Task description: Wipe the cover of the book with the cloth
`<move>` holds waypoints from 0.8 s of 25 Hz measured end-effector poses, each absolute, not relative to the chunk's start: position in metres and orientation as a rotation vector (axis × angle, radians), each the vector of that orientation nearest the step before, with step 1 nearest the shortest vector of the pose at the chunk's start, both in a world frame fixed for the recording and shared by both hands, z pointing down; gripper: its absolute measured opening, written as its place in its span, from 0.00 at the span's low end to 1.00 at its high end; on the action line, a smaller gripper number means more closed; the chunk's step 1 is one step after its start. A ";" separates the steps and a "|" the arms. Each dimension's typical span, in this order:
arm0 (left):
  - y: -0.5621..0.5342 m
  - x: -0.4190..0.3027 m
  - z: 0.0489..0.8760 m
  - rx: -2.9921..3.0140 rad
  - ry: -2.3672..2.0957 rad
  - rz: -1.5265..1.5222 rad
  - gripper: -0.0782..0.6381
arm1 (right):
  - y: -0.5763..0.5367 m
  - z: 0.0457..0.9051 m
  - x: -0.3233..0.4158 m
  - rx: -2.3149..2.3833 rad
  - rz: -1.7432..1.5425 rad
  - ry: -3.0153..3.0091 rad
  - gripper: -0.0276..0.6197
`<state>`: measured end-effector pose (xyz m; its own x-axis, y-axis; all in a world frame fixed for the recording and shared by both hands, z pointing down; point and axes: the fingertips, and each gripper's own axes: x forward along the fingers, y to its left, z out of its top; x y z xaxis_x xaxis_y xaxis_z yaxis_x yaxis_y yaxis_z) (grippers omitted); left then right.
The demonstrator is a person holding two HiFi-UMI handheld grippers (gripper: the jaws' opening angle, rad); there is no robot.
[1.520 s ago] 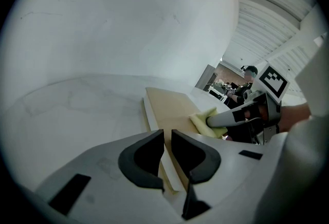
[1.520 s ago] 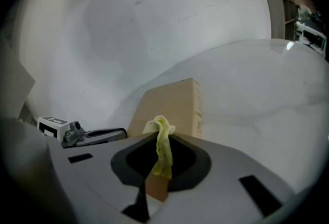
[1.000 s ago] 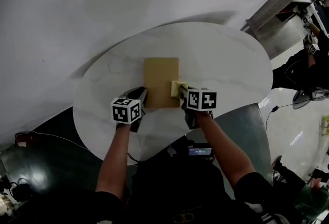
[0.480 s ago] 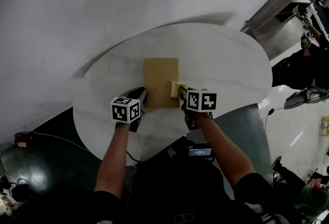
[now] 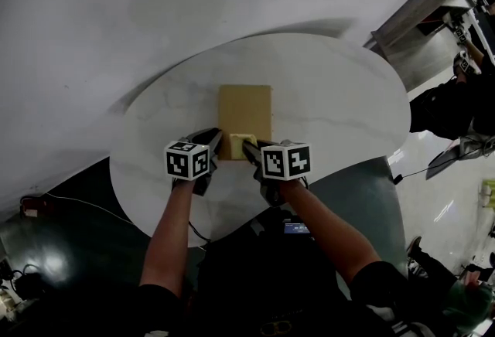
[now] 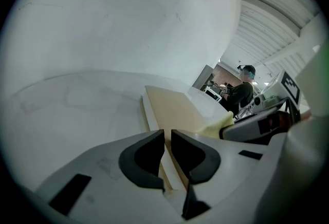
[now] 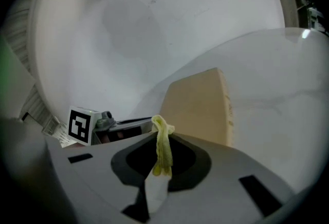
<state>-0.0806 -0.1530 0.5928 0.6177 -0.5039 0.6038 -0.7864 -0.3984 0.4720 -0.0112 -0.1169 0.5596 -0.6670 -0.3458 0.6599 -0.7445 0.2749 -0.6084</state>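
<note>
while the book (image 5: 244, 107) lies flat on the round table (image 5: 348, 96), the head view shows the right gripper (image 5: 249, 150) resting the yellow cloth (image 5: 240, 144) on its near edge, probably to start a stroke. left gripper view: the left gripper (image 6: 167, 135), jaws just closing slightly, pinches the book's near corner, seemingly steadying it. right gripper view: jaws clamped on the bunched cloth.

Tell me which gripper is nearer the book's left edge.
Left. The left gripper sits at the near-left corner of the book. The right gripper, holding the cloth, is at the middle of the near edge.
</note>
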 end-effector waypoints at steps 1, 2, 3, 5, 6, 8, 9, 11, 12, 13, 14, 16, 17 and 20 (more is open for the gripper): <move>-0.153 -0.081 0.593 2.078 -1.005 0.468 0.17 | -0.112 0.561 -0.018 0.958 1.370 -2.152 0.18; -0.153 -0.081 0.593 2.075 -0.999 0.462 0.17 | -0.107 0.562 -0.024 0.934 1.380 -2.149 0.18; -0.153 -0.081 0.592 2.071 -0.995 0.457 0.17 | -0.102 0.564 -0.030 0.913 1.388 -2.144 0.18; -0.153 -0.080 0.592 2.067 -0.989 0.451 0.17 | -0.095 0.567 -0.037 0.886 1.399 -2.132 0.18; -0.153 -0.080 0.592 2.066 -0.988 0.450 0.17 | -0.094 0.569 -0.040 0.879 1.403 -2.127 0.18; -0.154 -0.080 0.592 2.066 -0.990 0.448 0.17 | -0.092 0.573 -0.047 0.873 1.403 -2.117 0.18; -0.154 -0.080 0.592 2.066 -0.991 0.448 0.17 | -0.092 0.576 -0.050 0.874 1.399 -2.112 0.18; -0.154 -0.080 0.593 2.066 -0.993 0.449 0.17 | -0.095 0.579 -0.053 0.890 1.392 -2.103 0.18; -0.154 -0.080 0.593 2.066 -0.995 0.450 0.17 | -0.097 0.581 -0.055 0.903 1.388 -2.098 0.18; -0.154 -0.080 0.593 2.065 -0.999 0.451 0.17 | -0.099 0.582 -0.055 0.917 1.380 -2.093 0.18; -0.154 -0.081 0.593 2.065 -1.002 0.451 0.17 | -0.101 0.583 -0.056 0.931 1.369 -2.084 0.18; -0.154 -0.081 0.593 2.065 -1.007 0.451 0.17 | -0.103 0.587 -0.056 0.952 1.343 -2.064 0.18; -0.154 -0.081 0.593 2.065 -1.008 0.451 0.17 | -0.104 0.588 -0.056 0.957 1.334 -2.056 0.18; -0.154 -0.081 0.593 2.069 -1.006 0.451 0.17 | -0.105 0.589 -0.057 0.958 1.314 -2.046 0.18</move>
<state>-0.0811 -0.1540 0.5931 0.6242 -0.5057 0.5955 -0.7810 -0.3856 0.4912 -0.0566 -0.1046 0.5889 -0.6132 -0.2817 0.7380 -0.7883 0.2783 -0.5487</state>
